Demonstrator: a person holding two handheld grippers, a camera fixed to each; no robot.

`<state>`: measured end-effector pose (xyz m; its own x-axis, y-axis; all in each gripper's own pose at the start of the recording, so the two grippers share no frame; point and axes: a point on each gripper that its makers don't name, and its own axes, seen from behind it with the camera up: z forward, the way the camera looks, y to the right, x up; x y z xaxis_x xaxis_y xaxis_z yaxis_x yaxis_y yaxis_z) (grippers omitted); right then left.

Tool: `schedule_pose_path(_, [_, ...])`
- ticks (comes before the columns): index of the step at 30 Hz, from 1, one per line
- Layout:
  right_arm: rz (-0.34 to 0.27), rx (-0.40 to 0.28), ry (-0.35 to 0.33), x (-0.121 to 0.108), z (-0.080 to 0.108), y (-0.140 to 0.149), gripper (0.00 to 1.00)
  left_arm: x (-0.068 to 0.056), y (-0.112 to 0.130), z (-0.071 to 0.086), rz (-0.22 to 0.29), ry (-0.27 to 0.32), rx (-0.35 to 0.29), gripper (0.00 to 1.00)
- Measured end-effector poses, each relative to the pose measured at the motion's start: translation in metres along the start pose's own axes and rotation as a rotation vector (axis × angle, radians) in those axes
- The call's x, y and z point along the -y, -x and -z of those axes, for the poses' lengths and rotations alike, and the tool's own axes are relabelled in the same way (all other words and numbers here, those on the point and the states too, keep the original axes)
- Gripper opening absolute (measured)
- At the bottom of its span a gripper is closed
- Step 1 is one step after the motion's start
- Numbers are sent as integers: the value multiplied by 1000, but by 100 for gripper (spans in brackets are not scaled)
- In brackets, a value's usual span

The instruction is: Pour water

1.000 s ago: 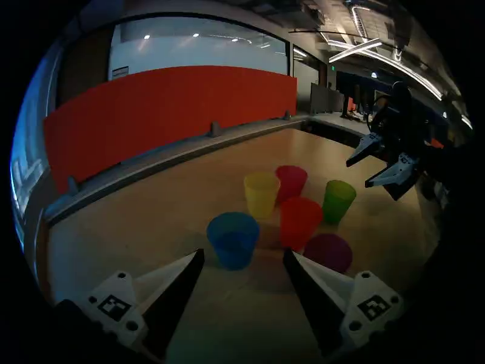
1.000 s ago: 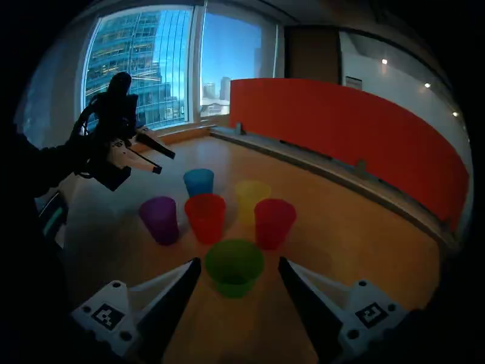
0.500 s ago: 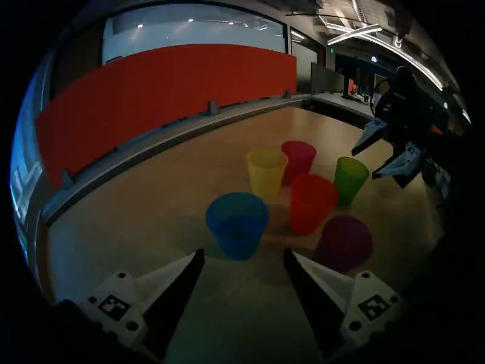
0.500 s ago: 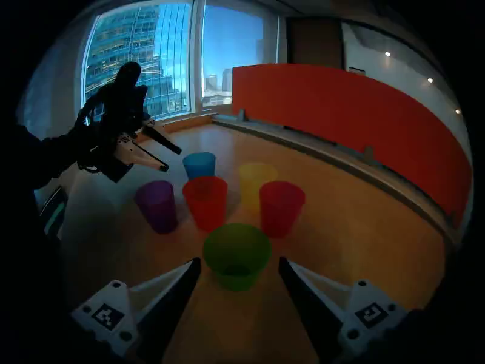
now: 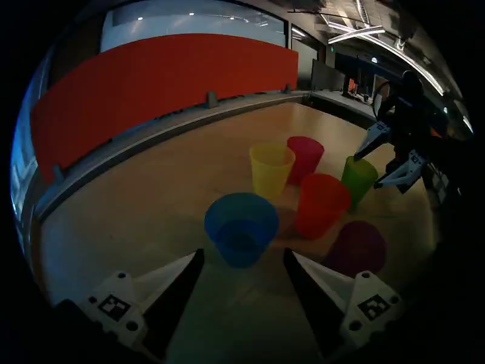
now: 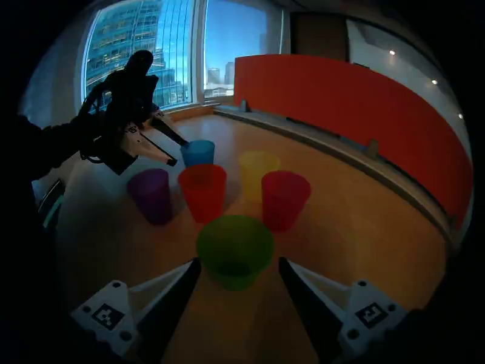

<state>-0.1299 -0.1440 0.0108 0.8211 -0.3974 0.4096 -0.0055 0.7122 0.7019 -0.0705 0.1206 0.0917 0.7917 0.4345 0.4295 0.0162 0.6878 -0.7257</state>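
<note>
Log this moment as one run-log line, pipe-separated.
stage: pre-grasp | left gripper: open, facing blue cup | right gripper: open, facing green cup | held: nothing | pouring: not started

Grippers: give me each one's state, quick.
Left gripper: open, holding nothing; blue cup just ahead.
Right gripper: open, holding nothing; green cup just ahead.
</note>
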Motion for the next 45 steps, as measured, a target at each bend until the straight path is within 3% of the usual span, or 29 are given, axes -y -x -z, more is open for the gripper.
schedule_pose_path(18, [-2,13,-19,-2,-20,-3,99,3,-13,-27,-3,34,1,97])
schedule_pose_path(32, [4,11,-20,-3,-21,-6,99,-1,-19,-34,-8,38,-13,97])
schedule_pose_path(38, [9,11,-20,-1,-20,-7,99,0,-20,-34,3,32,-19,89])
schedule_pose_path(45, [7,14,-18,-2,-22,-5,99,0,-21,-34,-3,30,-24,88])
